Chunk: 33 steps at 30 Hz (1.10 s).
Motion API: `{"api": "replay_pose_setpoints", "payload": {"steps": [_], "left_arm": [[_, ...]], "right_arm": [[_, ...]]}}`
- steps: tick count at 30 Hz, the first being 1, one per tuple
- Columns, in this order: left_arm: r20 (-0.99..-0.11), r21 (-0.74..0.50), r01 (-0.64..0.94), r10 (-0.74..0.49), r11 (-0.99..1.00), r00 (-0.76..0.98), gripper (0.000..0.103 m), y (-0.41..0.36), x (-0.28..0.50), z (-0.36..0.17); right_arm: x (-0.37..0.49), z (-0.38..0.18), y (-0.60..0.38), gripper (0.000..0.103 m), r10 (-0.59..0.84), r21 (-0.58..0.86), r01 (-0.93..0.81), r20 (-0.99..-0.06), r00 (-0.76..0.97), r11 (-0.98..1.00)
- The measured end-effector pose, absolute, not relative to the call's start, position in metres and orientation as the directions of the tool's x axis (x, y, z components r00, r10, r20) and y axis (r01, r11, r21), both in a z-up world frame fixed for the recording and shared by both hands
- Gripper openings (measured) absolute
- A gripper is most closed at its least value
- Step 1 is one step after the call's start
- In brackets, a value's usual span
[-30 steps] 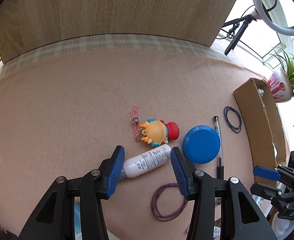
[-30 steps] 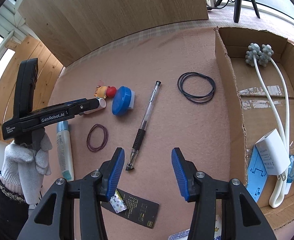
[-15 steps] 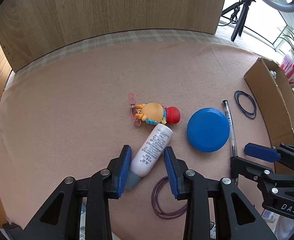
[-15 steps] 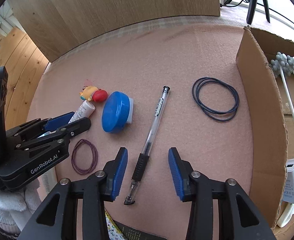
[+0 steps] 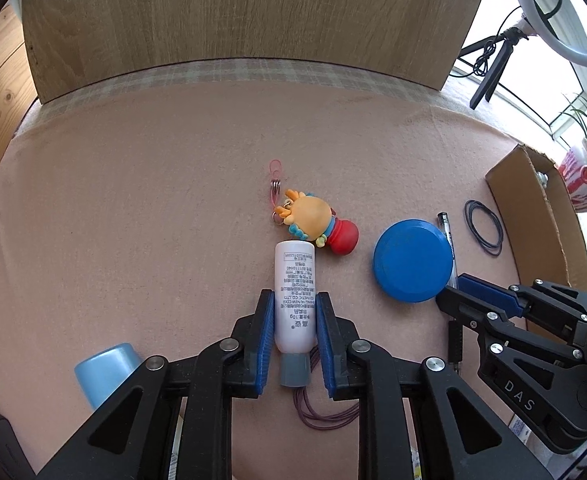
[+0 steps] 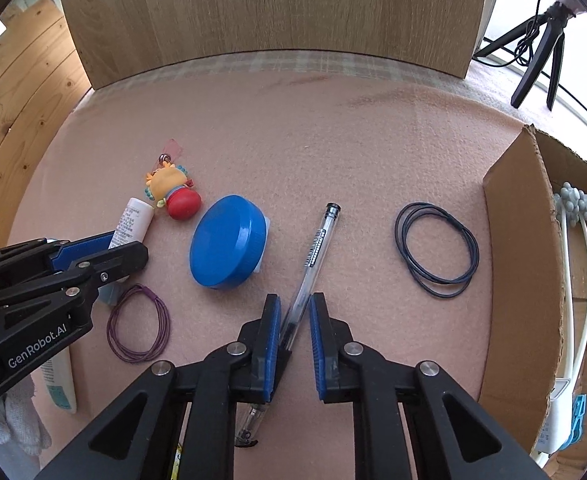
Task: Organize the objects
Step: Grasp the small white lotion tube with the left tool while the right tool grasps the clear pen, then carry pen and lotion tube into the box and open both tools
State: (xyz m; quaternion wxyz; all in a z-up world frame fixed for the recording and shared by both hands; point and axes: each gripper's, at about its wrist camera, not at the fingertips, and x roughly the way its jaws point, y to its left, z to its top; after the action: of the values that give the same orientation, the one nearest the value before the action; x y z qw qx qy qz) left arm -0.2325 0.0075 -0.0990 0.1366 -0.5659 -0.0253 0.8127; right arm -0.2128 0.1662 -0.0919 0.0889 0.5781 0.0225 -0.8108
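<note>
A white tube (image 5: 295, 280) with a grey cap lies on the pink cloth, and my left gripper (image 5: 296, 316) is shut on its lower half; it also shows in the right wrist view, white tube (image 6: 131, 222), left gripper (image 6: 93, 252). My right gripper (image 6: 295, 320) is open but narrowed around a clear pen (image 6: 317, 248) that lies slanted on the cloth. The pen touches the left pad, a gap remains at the right pad, and its tip passes under the left finger. In the left wrist view the right gripper (image 5: 473, 292) sits beside the pen (image 5: 447, 236).
A blue round lid (image 6: 229, 242), an orange keychain toy (image 6: 173, 190), a purple hair band (image 6: 138, 324) and black hair bands (image 6: 435, 250) lie on the cloth. A cardboard box (image 6: 521, 260) stands at the right. A light-blue-capped tube (image 5: 105, 372) lies at the near left.
My left gripper has closed onto the white tube, which now points straight ahead. My right gripper moved forward over the pen and narrowed its fingers around it.
</note>
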Motion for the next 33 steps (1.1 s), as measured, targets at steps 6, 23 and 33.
{"api": "replay_pose_setpoints", "payload": {"steps": [6,23,33], "left_arm": [[-0.905,-0.243,-0.149,0.279,-0.959,-0.321,0.022,-0.002,-0.222,-0.099],[-0.865,-0.334,-0.104,0.349,-0.937,-0.361,0.022,-0.002,-0.164,-0.08],[-0.828,-0.363,-0.211,0.419,-0.907,-0.373,0.022,0.058,-0.144,-0.048]], "right_arm": [[-0.205,-0.092,0.171,0.008,-0.139,0.082,0.192,-0.942,-0.306,-0.978],[-0.138,-0.054,0.238,0.008,-0.344,0.337,0.082,-0.873,-0.347,-0.938],[-0.101,-0.017,0.297,0.008,-0.344,0.365,0.038,-0.829,-0.441,-0.93]]}}
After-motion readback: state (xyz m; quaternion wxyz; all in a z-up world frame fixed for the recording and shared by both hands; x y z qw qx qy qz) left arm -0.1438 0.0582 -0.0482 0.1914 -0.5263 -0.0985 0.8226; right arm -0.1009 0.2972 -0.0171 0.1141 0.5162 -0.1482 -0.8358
